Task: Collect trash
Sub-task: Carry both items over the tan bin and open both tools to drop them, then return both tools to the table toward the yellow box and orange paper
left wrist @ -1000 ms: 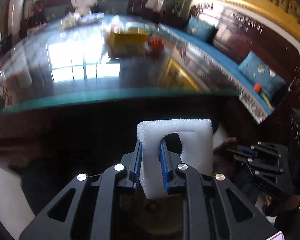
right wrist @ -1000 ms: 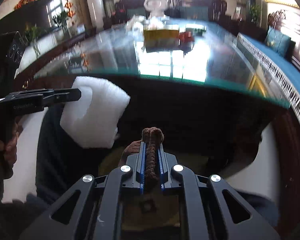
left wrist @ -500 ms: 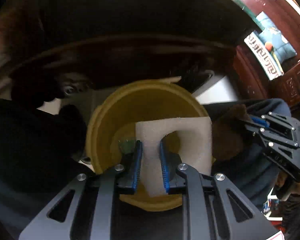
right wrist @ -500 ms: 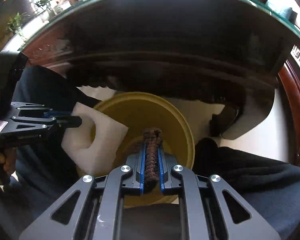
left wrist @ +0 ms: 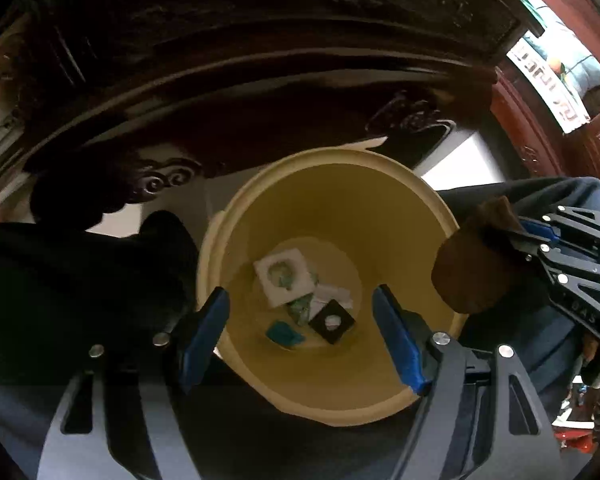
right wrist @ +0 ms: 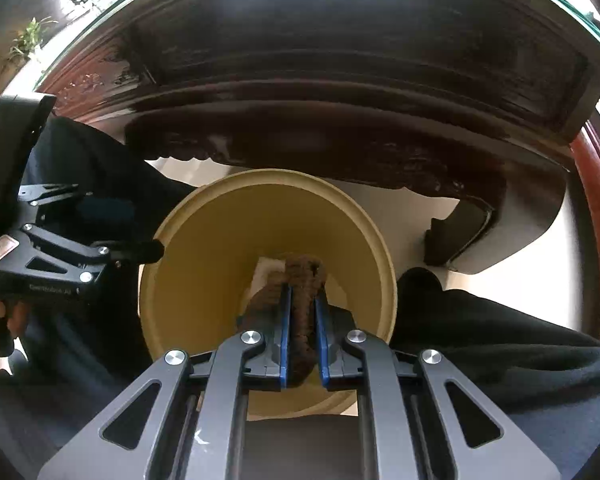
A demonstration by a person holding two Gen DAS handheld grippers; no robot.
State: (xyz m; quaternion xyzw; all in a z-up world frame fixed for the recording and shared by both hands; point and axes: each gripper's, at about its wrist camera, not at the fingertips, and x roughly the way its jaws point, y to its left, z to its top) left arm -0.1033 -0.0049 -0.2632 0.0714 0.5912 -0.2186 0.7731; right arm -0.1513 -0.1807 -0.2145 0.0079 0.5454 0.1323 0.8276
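- A dark carved wooden surface (right wrist: 340,92) with a glass top is arching over the upper part of both views, its scrolled apron hanging just above the bin.
- The person's dark trouser legs (right wrist: 500,344) are flanking the bin on both sides.
- A yellow bin (left wrist: 380,208) is standing on the pale floor, between the legs and under the surface's edge.
- The left tongs (left wrist: 300,332) are hanging over the bin's mouth with blue pads wide apart; the jaws have just been opening and nothing is sitting between them.
- The right tongs (right wrist: 302,336) are pointing down over the bin, clamped together on a brown knitted scrap (right wrist: 302,280) that is sticking up past the pads.
- A white foam piece (left wrist: 284,276) with a hole is lying at the bin's bottom, beside a black square (left wrist: 332,322), a teal scrap (left wrist: 282,334) and crumpled paper.
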